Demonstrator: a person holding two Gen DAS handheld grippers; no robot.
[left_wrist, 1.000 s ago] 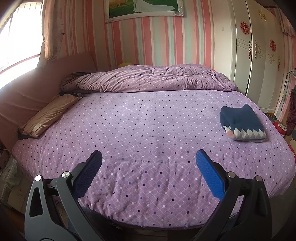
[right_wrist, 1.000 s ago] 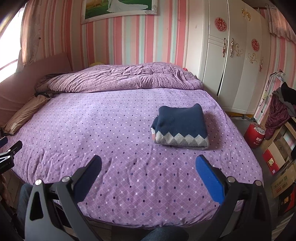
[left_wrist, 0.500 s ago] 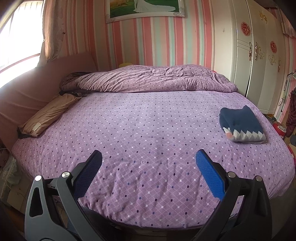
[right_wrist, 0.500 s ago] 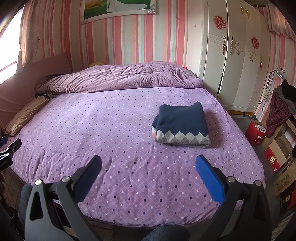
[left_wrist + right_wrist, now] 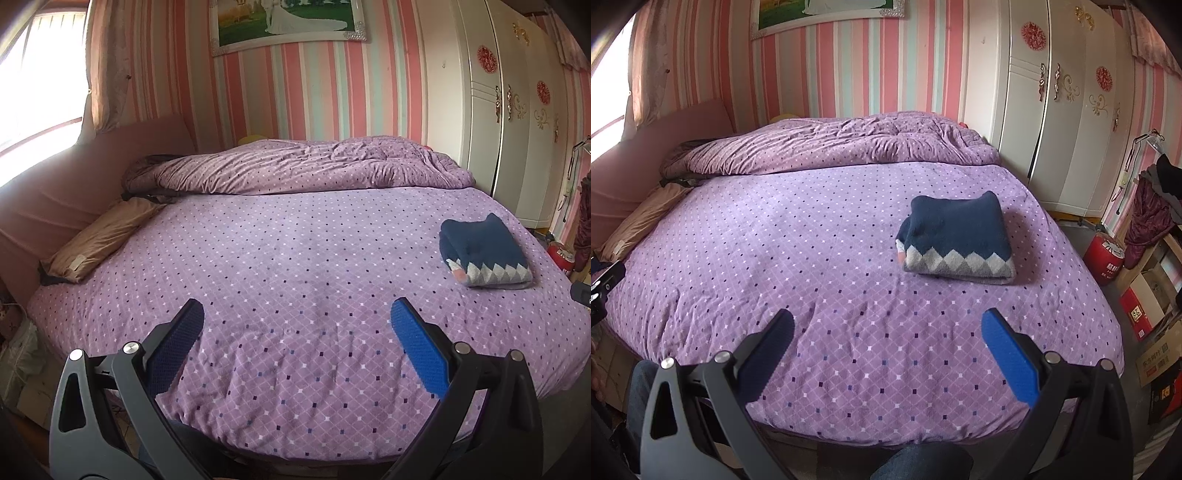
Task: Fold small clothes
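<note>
A folded navy sweater (image 5: 956,236) with a grey and white zigzag hem lies on the right side of the purple dotted bed (image 5: 812,258). It also shows in the left wrist view (image 5: 480,254) near the right edge of the bed (image 5: 277,258). My left gripper (image 5: 295,317) is open and empty above the bed's front edge. My right gripper (image 5: 886,325) is open and empty above the front edge, short of the sweater.
A bunched purple duvet (image 5: 295,166) lies at the head of the bed, a tan pillow (image 5: 99,240) at the left. A white wardrobe (image 5: 1063,110) stands at the right. A red cylinder (image 5: 1104,254), boxes (image 5: 1145,310) and hanging clothes (image 5: 1156,206) are on the floor right.
Both grippers have drawn back a little from the bed, still open. The sweater has not moved.
</note>
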